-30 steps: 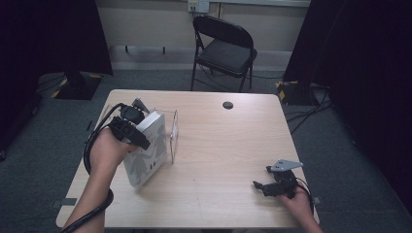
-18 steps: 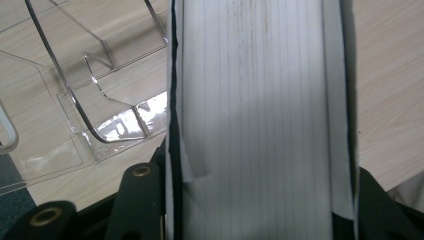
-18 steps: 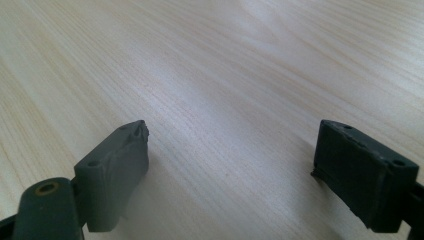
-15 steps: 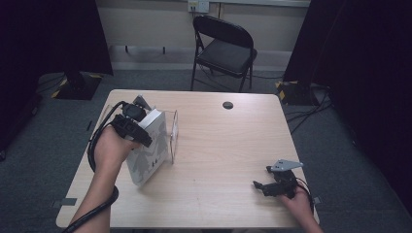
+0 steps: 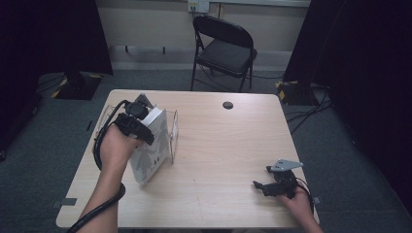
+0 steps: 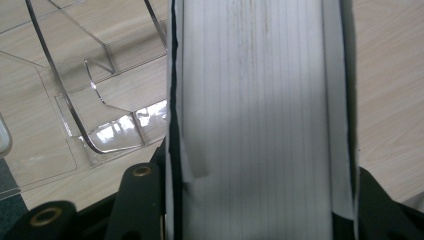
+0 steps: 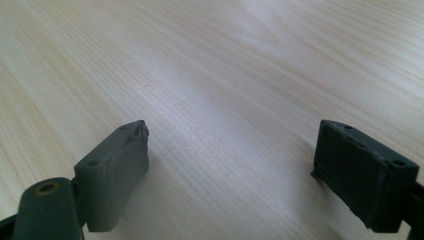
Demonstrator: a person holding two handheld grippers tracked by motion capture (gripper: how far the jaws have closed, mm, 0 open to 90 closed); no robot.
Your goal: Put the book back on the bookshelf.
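Nearest to us, our right gripper (image 5: 260,186) rests low on the bare wood of the table (image 5: 228,145) near its front right corner, jaws spread wide with nothing between them; in the right gripper view (image 7: 230,165) we see just grain between the two black pads. Part of our right hand (image 5: 299,204) is cut off at the frame's bottom edge. Farther in, on the left, our left gripper (image 5: 141,127) is clamped on a thick white book (image 5: 150,150) that stands upright on the table, tilted a little. In the left gripper view the book's page edge (image 6: 255,115) runs up the middle, so close that its cover and the jaw tips are hidden; we cannot read any title. Just beside the book stands a clear acrylic stand (image 5: 172,133), whose edges are hard to trace against the wood; its curved rim (image 6: 75,115) shows better from the left gripper. Beyond the table a black folding chair (image 5: 226,48) stands by the wall.
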